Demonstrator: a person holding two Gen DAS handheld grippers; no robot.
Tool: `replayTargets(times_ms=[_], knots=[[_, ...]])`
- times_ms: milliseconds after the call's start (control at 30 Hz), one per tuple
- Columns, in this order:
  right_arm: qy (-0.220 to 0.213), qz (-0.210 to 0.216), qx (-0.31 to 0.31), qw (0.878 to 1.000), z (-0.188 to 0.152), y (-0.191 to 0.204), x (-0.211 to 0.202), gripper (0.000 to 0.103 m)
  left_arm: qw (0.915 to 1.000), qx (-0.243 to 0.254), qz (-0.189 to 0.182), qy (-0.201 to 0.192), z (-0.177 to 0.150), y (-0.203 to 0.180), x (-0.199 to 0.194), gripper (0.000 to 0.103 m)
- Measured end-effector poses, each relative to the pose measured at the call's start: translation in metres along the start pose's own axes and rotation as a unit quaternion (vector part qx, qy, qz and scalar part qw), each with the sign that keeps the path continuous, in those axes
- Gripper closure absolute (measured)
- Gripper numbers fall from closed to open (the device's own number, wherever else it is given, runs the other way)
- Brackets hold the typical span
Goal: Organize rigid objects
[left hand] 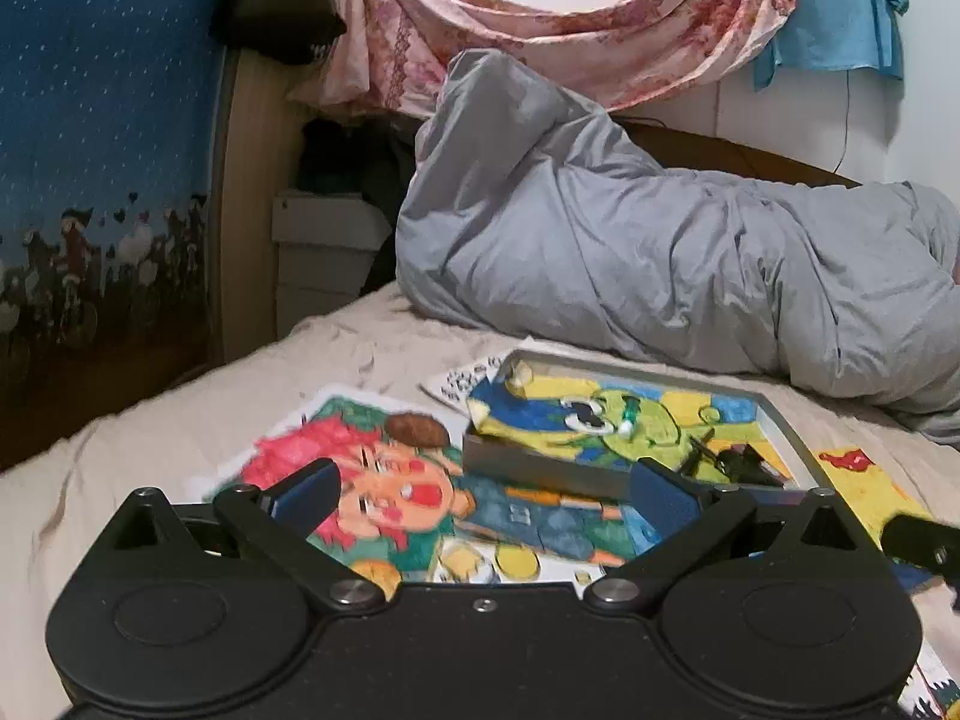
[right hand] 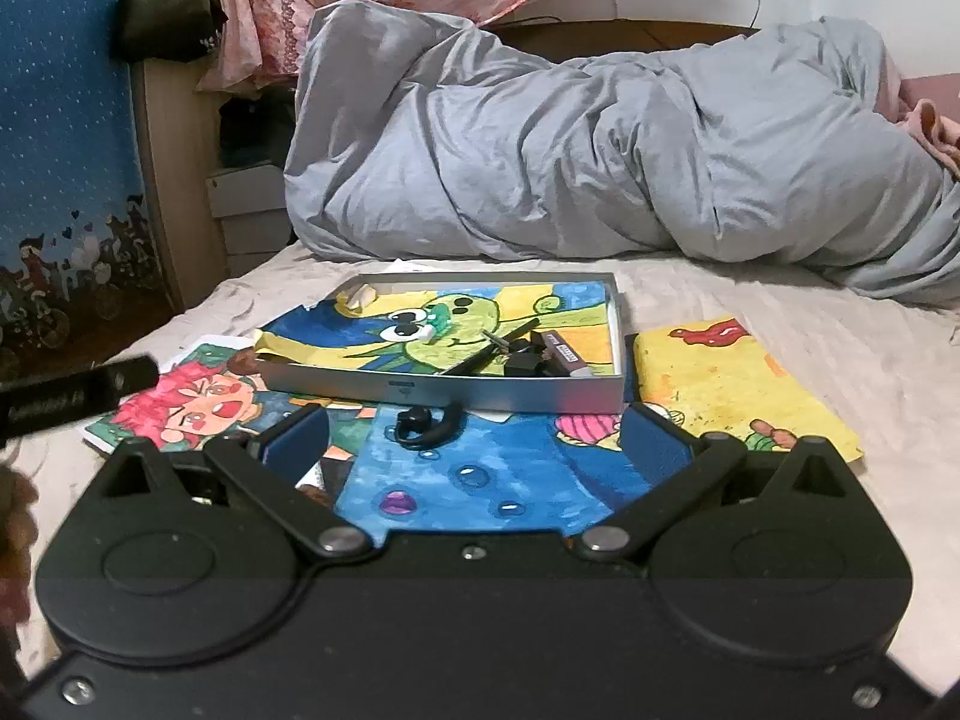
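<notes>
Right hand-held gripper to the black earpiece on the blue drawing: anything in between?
Nothing visible. The black earpiece lies in the open on the blue drawing, just ahead of the open right hand-held gripper. The grey tray sits behind it.

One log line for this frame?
left gripper: open, empty | right gripper: open, empty | earpiece: outside tray | bed
</notes>
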State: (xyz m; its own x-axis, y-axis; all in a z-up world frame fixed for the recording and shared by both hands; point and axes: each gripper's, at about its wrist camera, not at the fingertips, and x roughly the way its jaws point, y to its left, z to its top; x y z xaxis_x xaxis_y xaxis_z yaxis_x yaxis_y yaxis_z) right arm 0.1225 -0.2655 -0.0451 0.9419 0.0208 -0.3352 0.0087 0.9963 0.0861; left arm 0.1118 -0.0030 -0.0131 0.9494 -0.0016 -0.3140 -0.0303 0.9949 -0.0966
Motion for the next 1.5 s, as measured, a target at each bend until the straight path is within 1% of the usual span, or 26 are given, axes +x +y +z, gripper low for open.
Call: replayTargets(times_ms=[167, 267, 367, 567, 800, 900, 1033, 1133, 1300, 1433, 1500], knots=[[0.003, 0.002, 0.006, 1.000, 0.002, -0.006, 0.002, 0.001, 0.9995, 0.023, -0.012, 0.017, -0.020, -0.012, -0.003, 0.001], [0.007, 0.011, 0.005, 1.000, 0.006, -0.008, 0.014, 0.001, 0.9983, 0.043, -0.027, 0.029, -0.031, -0.019, -0.001, 0.001], [0.009, 0.007, 0.009, 1.000, 0.009, -0.013, 0.022, 0.001, 0.9974, 0.052, -0.036, 0.035, -0.039, -0.025, 0.002, 0.001], [0.014, 0.002, 0.031, 0.999, 0.008, -0.020, 0.025, 0.001, 0.9974, 0.046, -0.040, 0.037, -0.040, -0.029, 0.006, 0.001], [0.015, 0.001, 0.020, 1.000, 0.008, -0.017, 0.028, 0.001, 0.9972, 0.041, -0.048, 0.040, -0.041, -0.033, 0.008, 0.001], [0.027, 0.003, 0.013, 1.000, 0.007, -0.015, 0.033, 0.001, 0.9963, 0.048, -0.054, 0.047, -0.043, -0.036, 0.012, 0.001], [0.037, 0.021, -0.011, 0.999, 0.009, -0.013, 0.047, 0.001, 0.9944, 0.062, -0.063, 0.058, -0.048, -0.039, 0.022, 0.001], [0.047, 0.037, -0.029, 0.998, 0.012, -0.015, 0.066, 0.001, 0.9933, 0.066, -0.070, 0.065, -0.050, -0.039, 0.033, 0.001], [0.066, 0.059, -0.054, 0.995, 0.013, -0.013, 0.098, 0.001, 0.9919, 0.074, -0.079, 0.066, -0.052, -0.038, 0.046, 0.003], [0.089, 0.085, -0.064, 0.990, 0.012, -0.010, 0.125, 0.001, 0.9864, 0.095, -0.108, 0.080, -0.056, -0.042, 0.057, 0.014], [0.104, 0.104, -0.069, 0.987, 0.011, -0.008, 0.140, 0.001, 0.9831, 0.103, -0.122, 0.090, -0.059, -0.044, 0.063, 0.017]])
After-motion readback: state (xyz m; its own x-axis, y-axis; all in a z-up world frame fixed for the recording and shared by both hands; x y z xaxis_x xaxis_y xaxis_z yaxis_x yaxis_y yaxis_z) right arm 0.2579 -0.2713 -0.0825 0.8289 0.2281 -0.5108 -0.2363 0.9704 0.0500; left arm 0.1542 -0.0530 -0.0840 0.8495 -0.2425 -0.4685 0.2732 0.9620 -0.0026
